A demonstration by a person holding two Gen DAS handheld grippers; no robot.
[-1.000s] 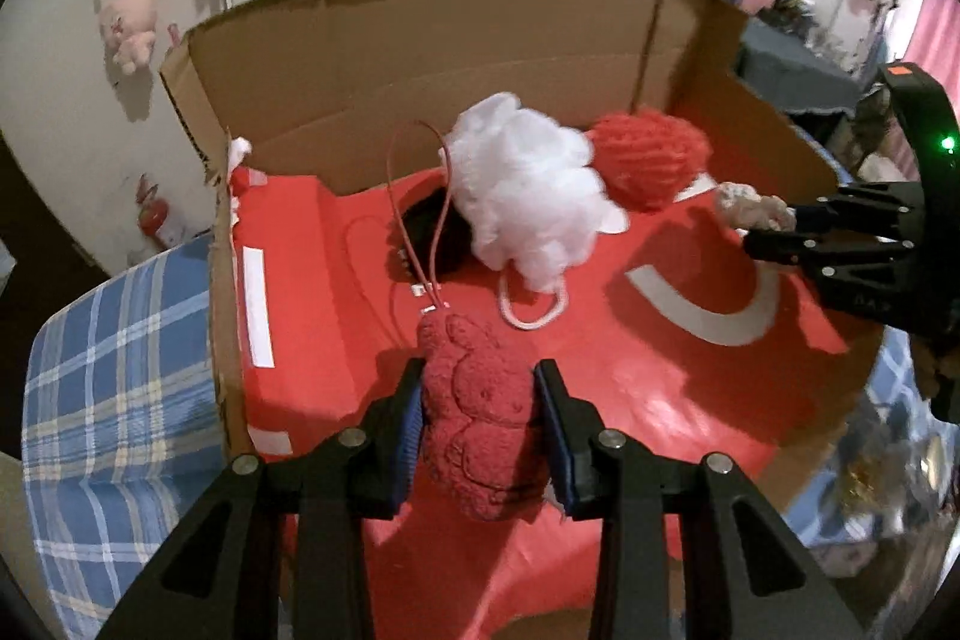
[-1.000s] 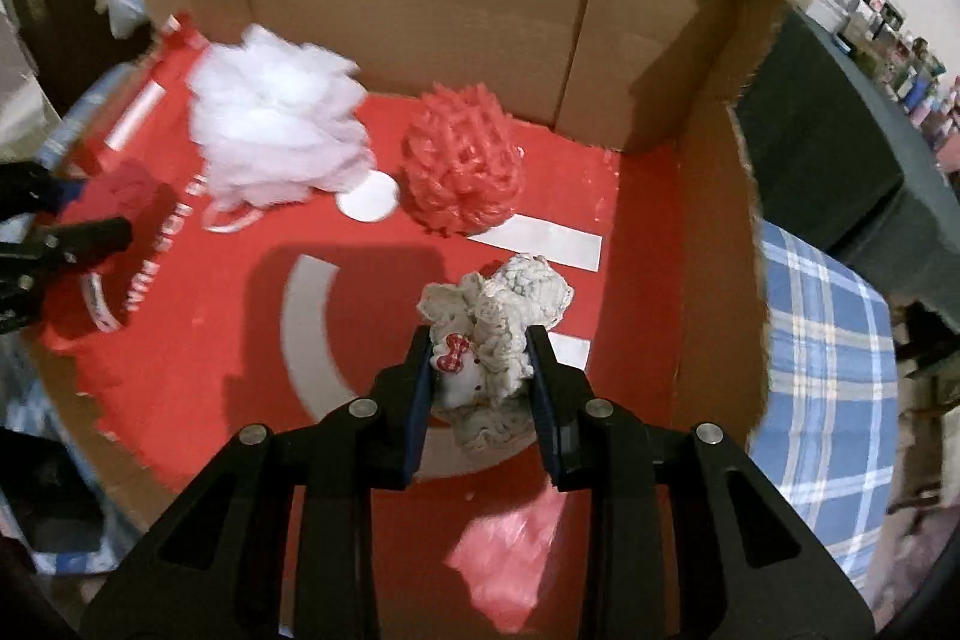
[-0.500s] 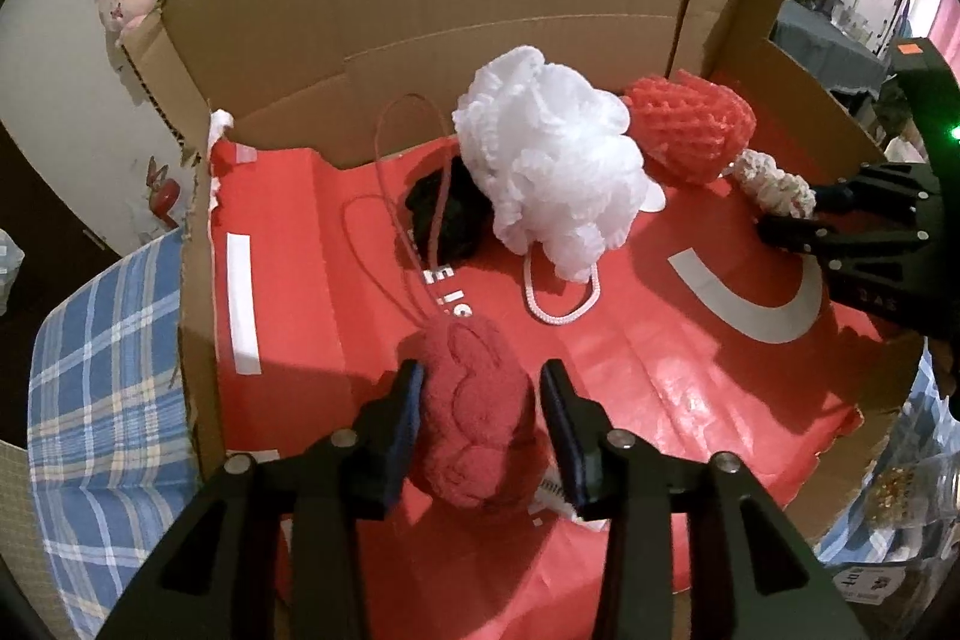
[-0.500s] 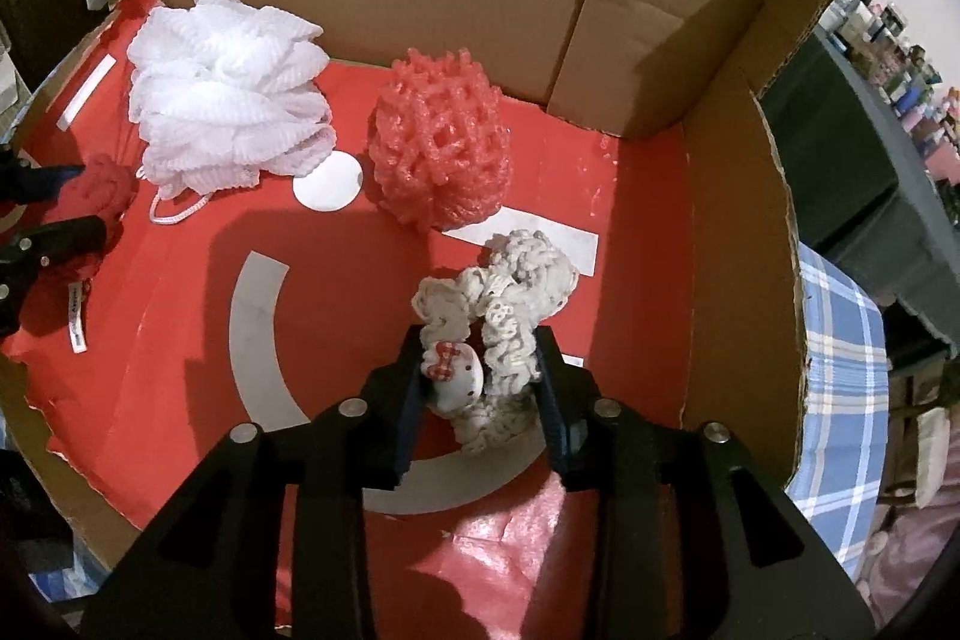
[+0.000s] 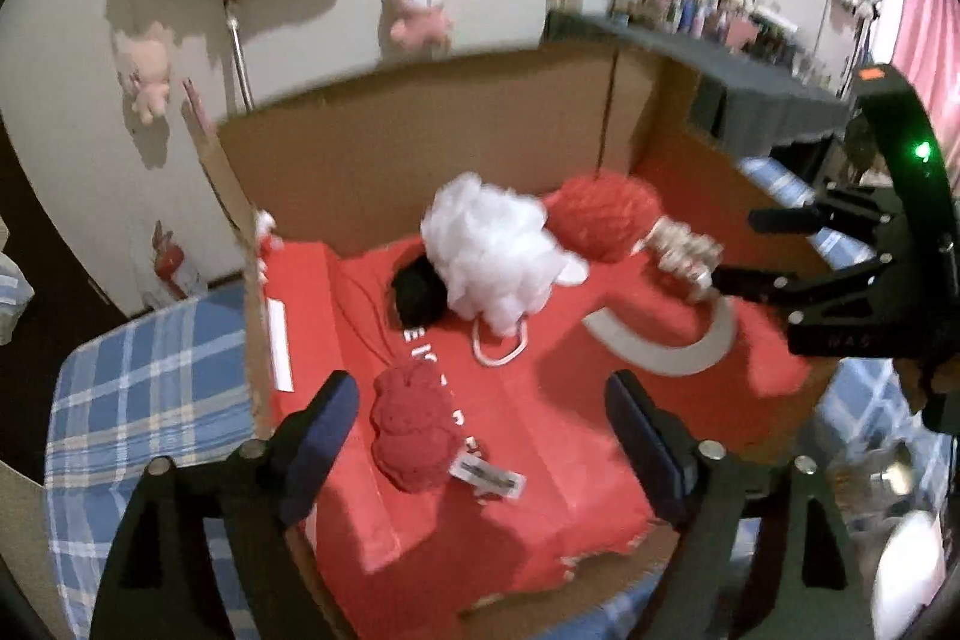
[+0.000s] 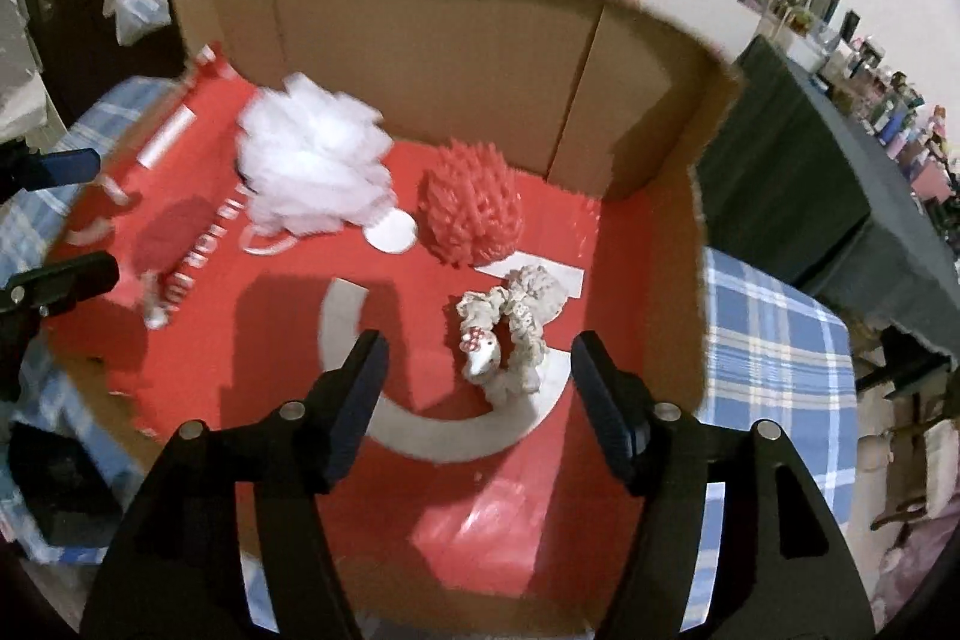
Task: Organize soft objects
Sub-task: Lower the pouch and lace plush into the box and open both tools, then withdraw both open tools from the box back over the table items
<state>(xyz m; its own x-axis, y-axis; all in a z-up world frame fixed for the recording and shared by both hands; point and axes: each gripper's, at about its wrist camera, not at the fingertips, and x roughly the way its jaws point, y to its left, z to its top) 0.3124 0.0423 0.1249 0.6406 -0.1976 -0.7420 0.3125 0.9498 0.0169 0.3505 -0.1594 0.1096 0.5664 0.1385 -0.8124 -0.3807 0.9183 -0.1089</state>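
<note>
A cardboard box (image 5: 420,142) lined with red paper holds the soft things. A dark red plush toy (image 5: 414,430) lies loose on the liner. My left gripper (image 5: 480,418) stands over it with its jaws opening, and the pads are clear of the toy. A cream scrunchie (image 6: 528,316) with a small bow charm rests on the liner under my right gripper (image 6: 478,349). Its jaws are opening too and touch nothing. A white bath pouf (image 6: 312,172) and a red mesh pouf (image 6: 471,214) sit by the back wall. A black item (image 5: 417,286) peeks out beside the white pouf.
The box stands on a blue plaid cloth (image 6: 774,340). A dark table (image 6: 798,172) with several bottles stands to the right. Pink plush toys (image 5: 417,7) hang on the white wall behind. My left gripper (image 6: 60,220) shows at the box's left edge.
Both grippers let go and rose: the red plush toy dropped onto the liner from the left jaws, the cream scrunchie from the right. Both pairs of jaws spread wide.
</note>
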